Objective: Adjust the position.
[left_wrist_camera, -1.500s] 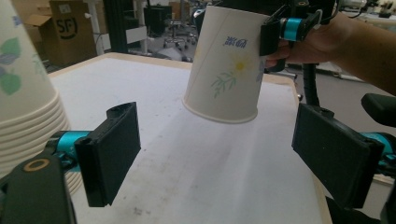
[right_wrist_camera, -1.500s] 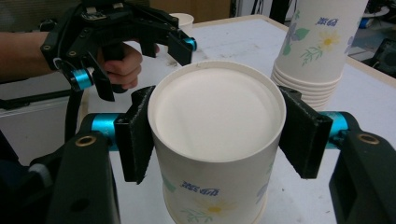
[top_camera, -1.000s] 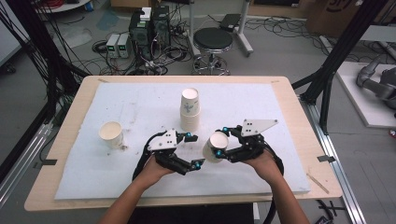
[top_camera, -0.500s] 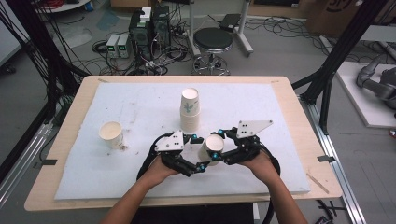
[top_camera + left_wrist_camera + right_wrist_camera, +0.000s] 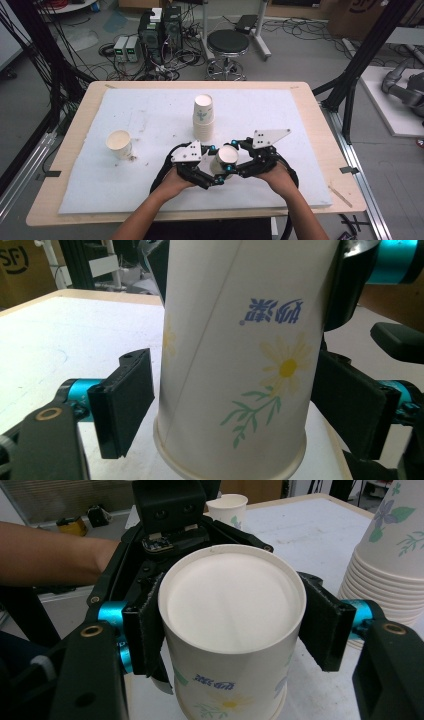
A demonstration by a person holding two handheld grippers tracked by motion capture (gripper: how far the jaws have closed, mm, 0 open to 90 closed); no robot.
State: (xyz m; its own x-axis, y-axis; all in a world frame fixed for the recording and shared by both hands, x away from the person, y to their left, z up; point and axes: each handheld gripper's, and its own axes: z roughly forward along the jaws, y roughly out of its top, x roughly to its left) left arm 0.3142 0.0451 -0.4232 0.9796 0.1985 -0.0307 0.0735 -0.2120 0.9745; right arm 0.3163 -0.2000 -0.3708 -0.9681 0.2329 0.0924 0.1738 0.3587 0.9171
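On white mat [image 5: 100, 185], daisy-printed paper cup [image 5: 235, 365] (upturned)

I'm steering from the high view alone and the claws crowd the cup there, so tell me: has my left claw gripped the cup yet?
Observer: Not yet. In the left gripper view the left claw has just been closing around the cup, but its left-hand pad stands a sliver off the wall.
Operator: Is the right one holding it?
Observer: Yes. In the right gripper view the right claw presses a pad on each side of the cup.
Operator: Which way up is the cup?
Observer: Upside down: the closed base faces up and the rolled rim is at the bottom.
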